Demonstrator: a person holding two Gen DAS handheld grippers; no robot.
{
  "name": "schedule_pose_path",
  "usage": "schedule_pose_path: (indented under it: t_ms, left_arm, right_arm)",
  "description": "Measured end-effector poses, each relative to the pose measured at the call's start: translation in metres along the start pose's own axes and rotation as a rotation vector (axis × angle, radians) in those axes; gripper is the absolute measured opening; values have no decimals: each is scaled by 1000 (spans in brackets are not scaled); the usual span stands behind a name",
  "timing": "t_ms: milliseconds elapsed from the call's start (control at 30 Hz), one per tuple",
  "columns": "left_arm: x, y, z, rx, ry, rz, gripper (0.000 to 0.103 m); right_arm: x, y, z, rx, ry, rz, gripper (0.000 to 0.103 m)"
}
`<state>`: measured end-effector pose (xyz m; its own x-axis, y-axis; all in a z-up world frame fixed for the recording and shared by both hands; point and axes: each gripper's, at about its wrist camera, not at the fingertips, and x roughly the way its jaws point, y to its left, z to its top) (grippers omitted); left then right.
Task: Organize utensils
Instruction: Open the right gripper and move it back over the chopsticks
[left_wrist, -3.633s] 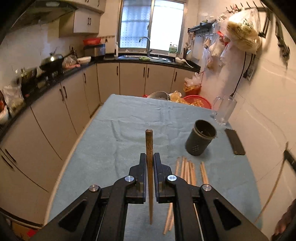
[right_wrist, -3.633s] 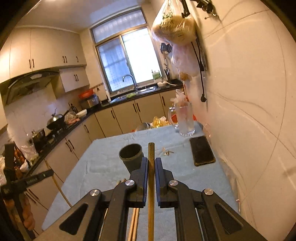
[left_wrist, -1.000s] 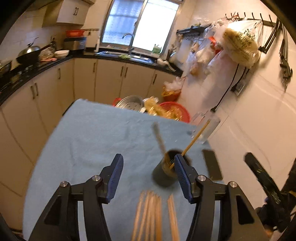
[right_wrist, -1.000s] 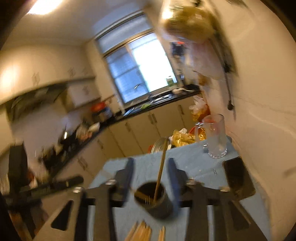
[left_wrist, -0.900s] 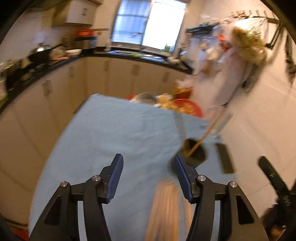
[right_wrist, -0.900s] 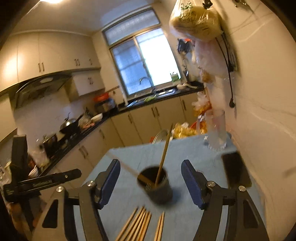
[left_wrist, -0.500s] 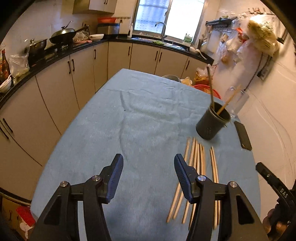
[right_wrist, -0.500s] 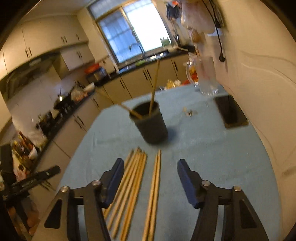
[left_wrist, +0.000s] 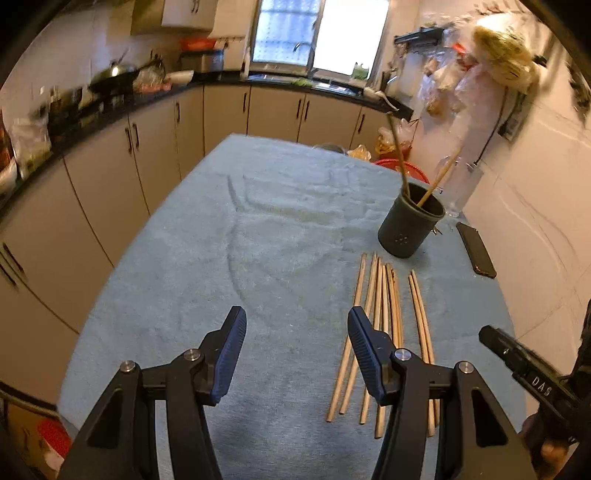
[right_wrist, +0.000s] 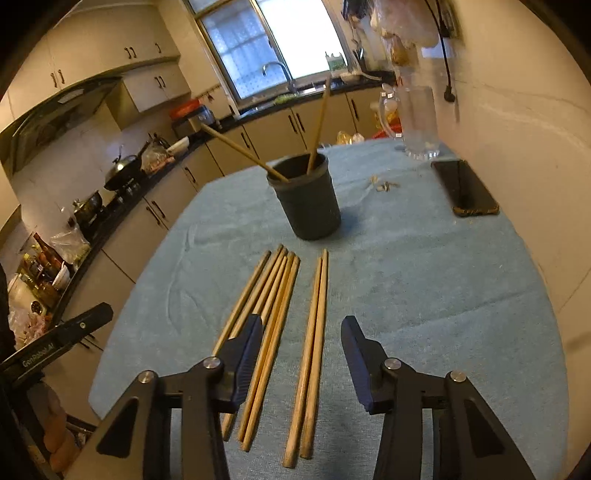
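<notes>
Now both chopsticks stand in the cup, and the empty, open left gripper and right gripper, its jaws narrowing, hover over the loose chopsticks near the tabletop's near edge.

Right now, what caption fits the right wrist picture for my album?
Open right gripper, jaws just closing, above two chopsticks on the blue cloth; cup behind.
</notes>
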<state>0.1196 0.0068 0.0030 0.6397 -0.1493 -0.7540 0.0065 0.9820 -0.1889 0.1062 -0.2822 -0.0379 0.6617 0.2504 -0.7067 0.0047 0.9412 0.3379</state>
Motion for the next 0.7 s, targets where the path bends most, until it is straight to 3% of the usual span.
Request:
schedule_pose_path:
  t_ms: [133, 367, 700]
  left_arm:
    - [16, 2, 4, -15, 28, -11, 58]
    - [46, -8, 11, 21, 83, -31, 58]
    - [93, -27, 28, 84, 149, -28, 58]
  right_arm:
    - [9, -2, 4, -3, 10, -37, 47]
    - [41, -11, 19, 6, 68, -27, 47]
    - [114, -23, 49, -18, 191, -33, 31]
